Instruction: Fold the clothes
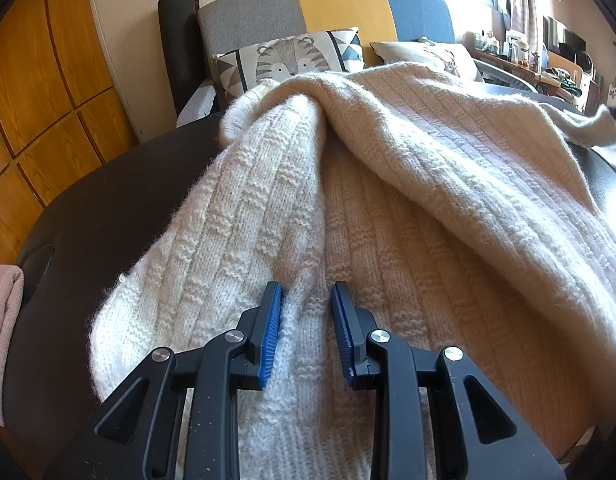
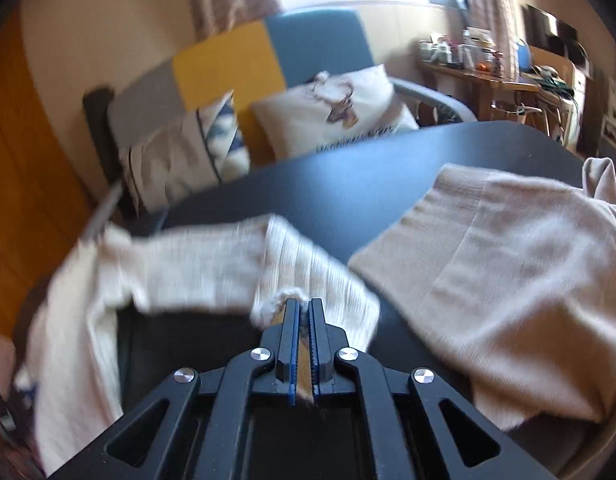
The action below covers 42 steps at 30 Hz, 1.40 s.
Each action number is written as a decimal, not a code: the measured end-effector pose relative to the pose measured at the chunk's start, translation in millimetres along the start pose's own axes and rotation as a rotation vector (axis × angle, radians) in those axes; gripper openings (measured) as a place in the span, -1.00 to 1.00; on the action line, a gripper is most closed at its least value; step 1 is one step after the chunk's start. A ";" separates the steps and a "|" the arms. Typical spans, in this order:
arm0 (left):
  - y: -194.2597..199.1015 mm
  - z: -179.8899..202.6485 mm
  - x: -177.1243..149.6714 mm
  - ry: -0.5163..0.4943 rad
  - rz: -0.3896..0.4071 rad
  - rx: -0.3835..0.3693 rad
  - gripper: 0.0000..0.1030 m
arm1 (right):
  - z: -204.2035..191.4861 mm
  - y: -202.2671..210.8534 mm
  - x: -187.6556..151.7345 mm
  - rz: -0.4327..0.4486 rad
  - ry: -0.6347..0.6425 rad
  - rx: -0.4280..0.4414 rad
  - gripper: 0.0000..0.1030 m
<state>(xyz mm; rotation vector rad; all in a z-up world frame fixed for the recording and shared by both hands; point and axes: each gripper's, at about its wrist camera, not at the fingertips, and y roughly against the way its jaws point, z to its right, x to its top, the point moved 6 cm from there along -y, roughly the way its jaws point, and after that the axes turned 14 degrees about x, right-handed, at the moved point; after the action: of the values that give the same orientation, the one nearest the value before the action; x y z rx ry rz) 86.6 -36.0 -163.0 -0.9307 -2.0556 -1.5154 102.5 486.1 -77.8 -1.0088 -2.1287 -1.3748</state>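
A cream knit sweater (image 1: 388, 208) lies spread on the black table (image 1: 120, 200), its upper part folded over in a thick ridge. My left gripper (image 1: 307, 292) is open, its blue pads resting on the knit near the front edge. In the right wrist view my right gripper (image 2: 305, 304) is shut on the ribbed cuff of the sweater's sleeve (image 2: 308, 268) and holds it above the table (image 2: 348, 184). The sleeve trails off to the left, blurred.
A beige garment (image 2: 508, 264) lies on the table at the right. A pink cloth (image 1: 4, 320) sits at the table's left edge. Beyond the table stands a sofa (image 1: 340, 12) with cushions, wooden cabinets (image 1: 40, 92) left, a cluttered desk (image 2: 488, 76) right.
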 end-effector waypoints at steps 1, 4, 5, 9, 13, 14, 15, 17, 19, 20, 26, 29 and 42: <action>0.0 -0.1 0.1 -0.001 0.001 0.001 -0.45 | 5.2 2.0 10.0 0.017 -0.014 0.003 -0.94; 0.3 0.4 0.3 0.000 0.001 0.002 -0.45 | 26.0 1.5 37.6 0.052 -0.031 -0.031 -0.94; 0.4 0.5 0.4 0.000 0.000 0.002 -0.45 | 33.9 1.5 43.8 0.061 -0.042 -0.044 -0.94; 0.2 0.5 0.6 -0.001 0.000 0.005 -0.45 | 77.2 -0.6 68.2 0.098 -0.142 -0.076 -0.94; 0.3 1.5 0.2 -0.002 0.001 0.008 -0.45 | 114.1 -8.8 80.3 0.120 -0.246 -0.083 -0.94; 0.2 1.4 0.3 -0.002 0.001 0.008 -0.45 | 120.6 -11.6 83.1 0.119 -0.252 -0.093 -0.94; 0.2 1.1 0.4 0.000 0.001 0.005 -0.45 | 126.2 -14.7 85.5 0.116 -0.254 -0.103 -0.94; -0.1 0.5 0.5 0.004 0.000 0.000 -0.44 | 136.4 -20.0 88.7 0.106 -0.255 -0.129 -0.94; -0.7 0.2 0.7 0.007 -0.002 -0.002 -0.44 | 141.3 -24.7 89.3 0.102 -0.271 -0.115 -0.94; -0.8 0.3 0.6 0.007 -0.002 0.000 -0.43 | 142.6 -27.2 88.8 0.100 -0.282 -0.099 -0.93; -0.6 1.6 1.0 0.004 0.000 0.005 -0.43 | 113.7 -57.4 55.2 -0.031 -0.296 0.003 -0.50; -0.7 1.4 1.7 0.004 0.000 0.005 -0.43 | 87.5 -79.2 36.6 -0.108 -0.231 0.015 -0.50; -2.2 -1.9 3.5 0.004 0.002 0.003 -0.43 | 41.0 -143.5 26.2 -0.226 0.047 -0.208 -0.49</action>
<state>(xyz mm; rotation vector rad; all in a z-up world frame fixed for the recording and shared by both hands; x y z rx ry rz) 82.5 -37.3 -161.5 -0.9273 -2.0532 -1.5120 -21.3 496.2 -164.5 -0.8188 -2.1512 -1.7392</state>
